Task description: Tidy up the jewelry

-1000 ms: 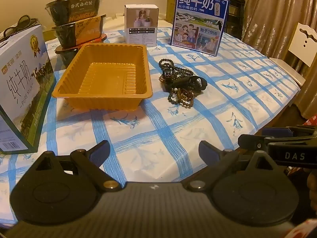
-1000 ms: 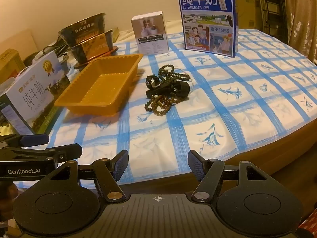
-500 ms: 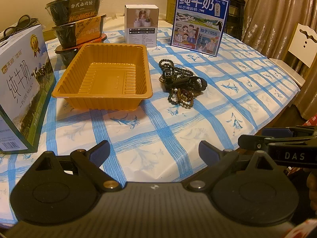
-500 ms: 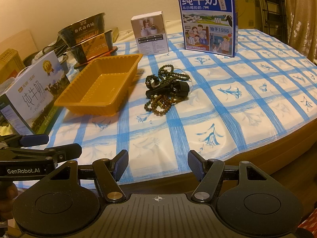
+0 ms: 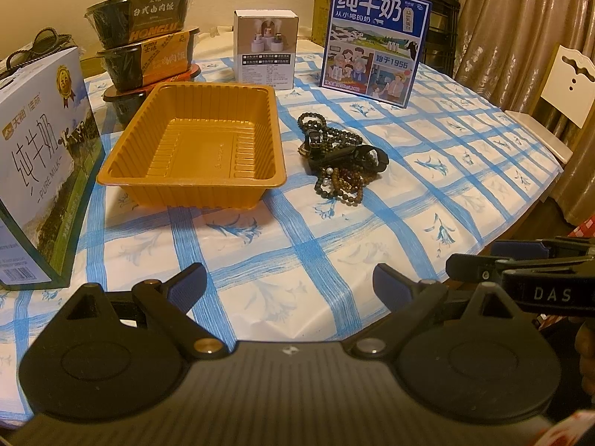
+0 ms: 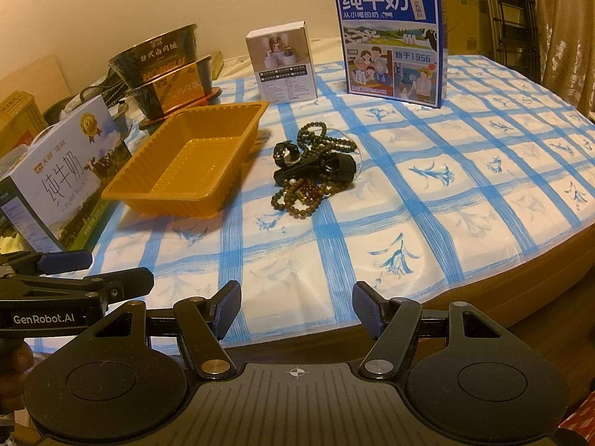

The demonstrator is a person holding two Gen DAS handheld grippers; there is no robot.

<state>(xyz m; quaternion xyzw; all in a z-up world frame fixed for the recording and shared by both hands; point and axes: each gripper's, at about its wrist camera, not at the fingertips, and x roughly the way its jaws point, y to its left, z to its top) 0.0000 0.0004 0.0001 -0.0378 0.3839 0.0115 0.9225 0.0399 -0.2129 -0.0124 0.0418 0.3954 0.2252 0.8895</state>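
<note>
None of the jewelry is sitting in its place yet, so by my reading the task is standing at its very start. The bench (image 5: 372,245), covered in a blue-checked cloth, is carrying everything. Two milk cartons are standing on it: a white one (image 5: 41,171) at the left edge and a blue one (image 5: 375,42) at the back, with stacked food bowls (image 5: 145,41) and a small white box (image 5: 266,50) between them along the far side.

The orange tray (image 5: 197,148) is lying bare, nothing resting inside it, and it is looking like the likely destination. Just beside its right wall, apart from it, the jewelry pile (image 5: 340,160) is lying tangled on the cloth: dark bead strings, brown bead bracelets, a black band and what may be a ring, though small pieces are being hard to separate.

The left gripper (image 5: 288,282) and right gripper (image 6: 295,308) are both hanging near the bench's front edge, well apart from the pile, jaws spread wide and carrying nothing. Every piece is waiting to be moved.
</note>
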